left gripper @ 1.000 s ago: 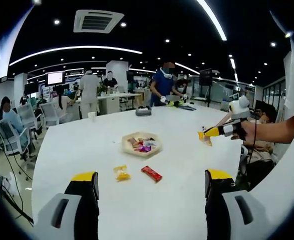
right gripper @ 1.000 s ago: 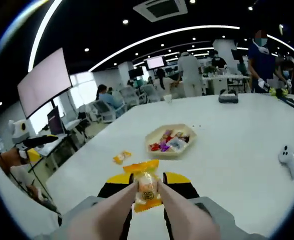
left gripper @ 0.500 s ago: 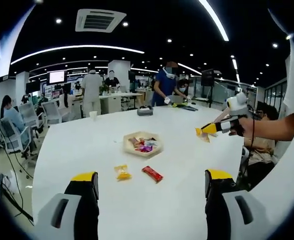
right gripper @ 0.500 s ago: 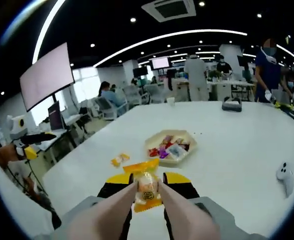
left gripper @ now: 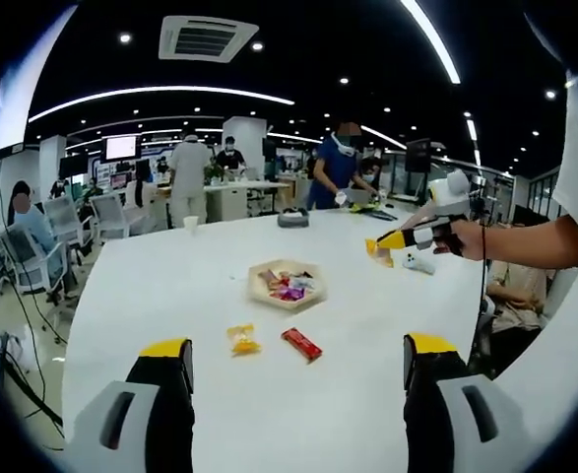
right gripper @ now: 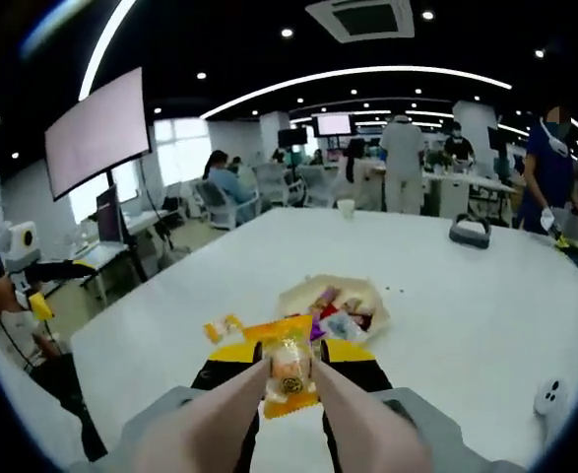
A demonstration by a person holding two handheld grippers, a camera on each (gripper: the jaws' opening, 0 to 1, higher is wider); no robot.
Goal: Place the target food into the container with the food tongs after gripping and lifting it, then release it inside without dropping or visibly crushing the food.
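Observation:
My right gripper (right gripper: 293, 352) is shut on pale food tongs (right gripper: 220, 414), squeezing their two arms together. The tong tips pinch a yellow-orange wrapped snack (right gripper: 288, 367), held in the air above the white table (right gripper: 466, 305). A hexagonal tray (right gripper: 367, 294) of wrapped sweets lies just beyond and partly behind the snack. From the right of the left gripper view, the right gripper (left gripper: 399, 237) reaches over the table with the snack (left gripper: 377, 249), to the right of the tray (left gripper: 287, 284) and above it. My left gripper (left gripper: 296, 360) stands wide open, nothing in it, near the table's front edge.
A yellow packet (left gripper: 240, 339) and a red bar (left gripper: 300, 343) lie on the table in front of the tray. A white controller (right gripper: 549, 396), a black headset (right gripper: 470, 232) and a paper cup (right gripper: 345, 208) sit farther off. People stand at desks beyond the table.
The right gripper has carried the snack in toward the tray, which is now closer and partly behind the packet. The left gripper stays open and nearly still.

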